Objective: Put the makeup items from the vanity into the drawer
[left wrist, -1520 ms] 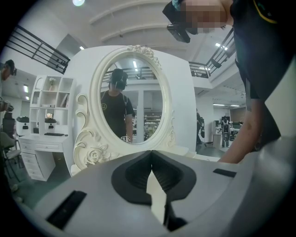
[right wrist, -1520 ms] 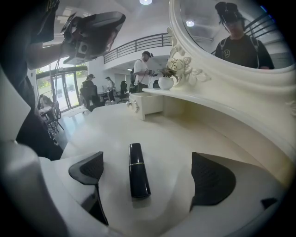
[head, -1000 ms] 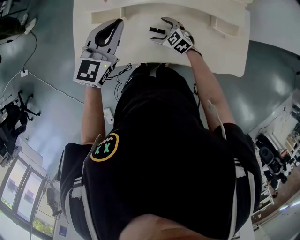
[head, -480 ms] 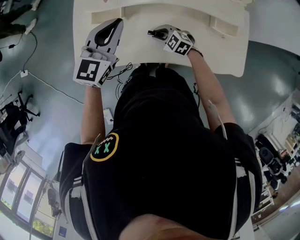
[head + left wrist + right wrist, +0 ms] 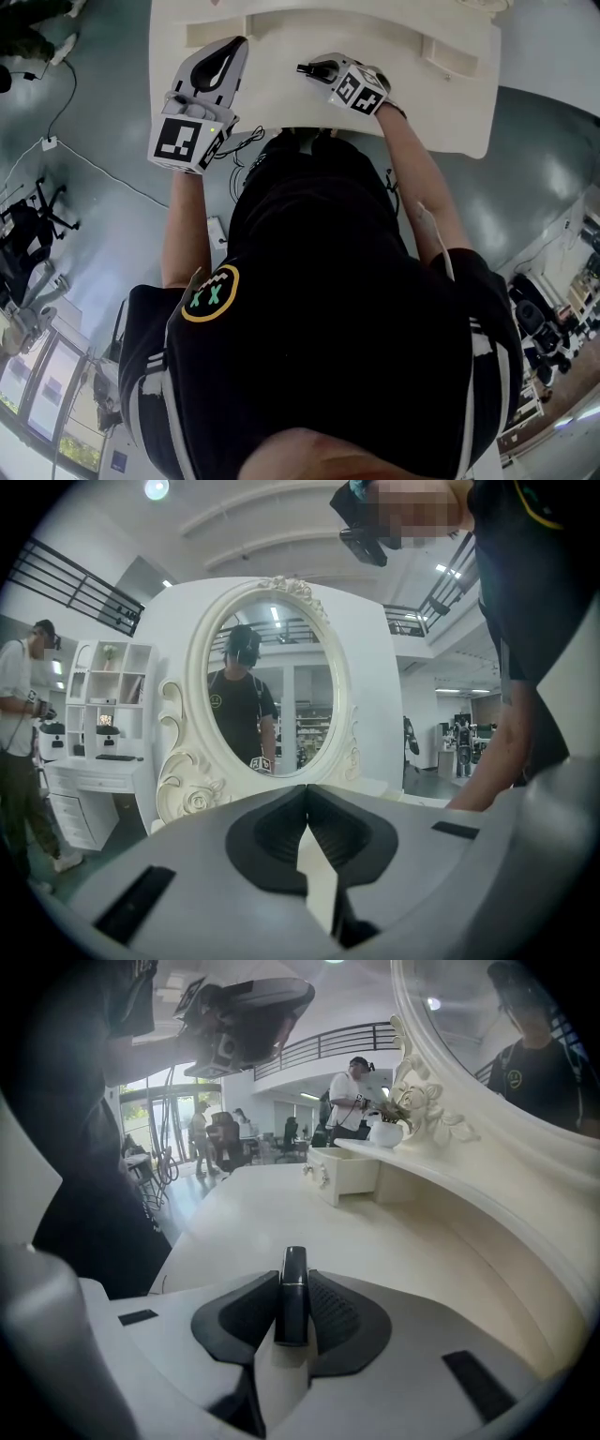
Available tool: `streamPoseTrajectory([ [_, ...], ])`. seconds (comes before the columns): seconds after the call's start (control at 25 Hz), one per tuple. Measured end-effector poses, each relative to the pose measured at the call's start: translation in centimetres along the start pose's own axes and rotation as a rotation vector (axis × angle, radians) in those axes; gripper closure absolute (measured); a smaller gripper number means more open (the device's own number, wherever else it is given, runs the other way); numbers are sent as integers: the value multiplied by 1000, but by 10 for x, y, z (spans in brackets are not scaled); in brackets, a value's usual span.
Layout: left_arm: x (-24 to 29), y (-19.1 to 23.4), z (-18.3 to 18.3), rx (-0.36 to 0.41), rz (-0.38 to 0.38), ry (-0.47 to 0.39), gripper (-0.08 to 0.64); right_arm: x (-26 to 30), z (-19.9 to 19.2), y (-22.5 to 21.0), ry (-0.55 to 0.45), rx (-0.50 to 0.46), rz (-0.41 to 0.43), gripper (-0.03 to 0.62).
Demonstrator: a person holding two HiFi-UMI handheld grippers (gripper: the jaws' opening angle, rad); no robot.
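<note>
I'm looking at a cream bench (image 5: 422,103) backed by an ornate oval mirror (image 5: 272,682), in a big open hall with a grey floor (image 5: 103,216). The fingers of my right gripper (image 5: 292,1274) are closing on a slim black makeup tube (image 5: 292,1297) over the bench, while those of my left gripper (image 5: 305,789) are together and empty. The tube's near end is hidden between the pads.

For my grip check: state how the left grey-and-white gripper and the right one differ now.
The left grey-and-white gripper has its jaws together, empty; the right gripper is closing on a slim black tube. The left gripper faces the oval white-framed mirror; the right gripper looks along the cream vanity top. Both reach over that top.
</note>
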State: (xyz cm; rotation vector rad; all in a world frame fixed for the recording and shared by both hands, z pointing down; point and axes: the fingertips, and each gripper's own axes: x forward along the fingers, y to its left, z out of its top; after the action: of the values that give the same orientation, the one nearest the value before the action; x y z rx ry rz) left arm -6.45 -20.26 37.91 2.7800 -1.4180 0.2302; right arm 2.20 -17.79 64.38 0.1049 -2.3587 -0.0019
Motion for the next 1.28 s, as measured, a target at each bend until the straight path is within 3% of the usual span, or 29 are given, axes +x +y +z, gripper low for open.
streamPoseTrajectory([
  [0.24,-4,0,0,-4,11,7,538,-12,24,-2,-65,-2,-13,474],
  [0.6,-19,-2,-6,-4,80,19,539,-32,91,-21,-163,-100,-27,474],
  [0.96,-42,0,-14,-2,230,56,539,-39,135,-31,-224,-168,35,474],
  [1.28,-89,20,-11,-8,303,57,540,-23,188,-24,-237,-208,52,474],
])
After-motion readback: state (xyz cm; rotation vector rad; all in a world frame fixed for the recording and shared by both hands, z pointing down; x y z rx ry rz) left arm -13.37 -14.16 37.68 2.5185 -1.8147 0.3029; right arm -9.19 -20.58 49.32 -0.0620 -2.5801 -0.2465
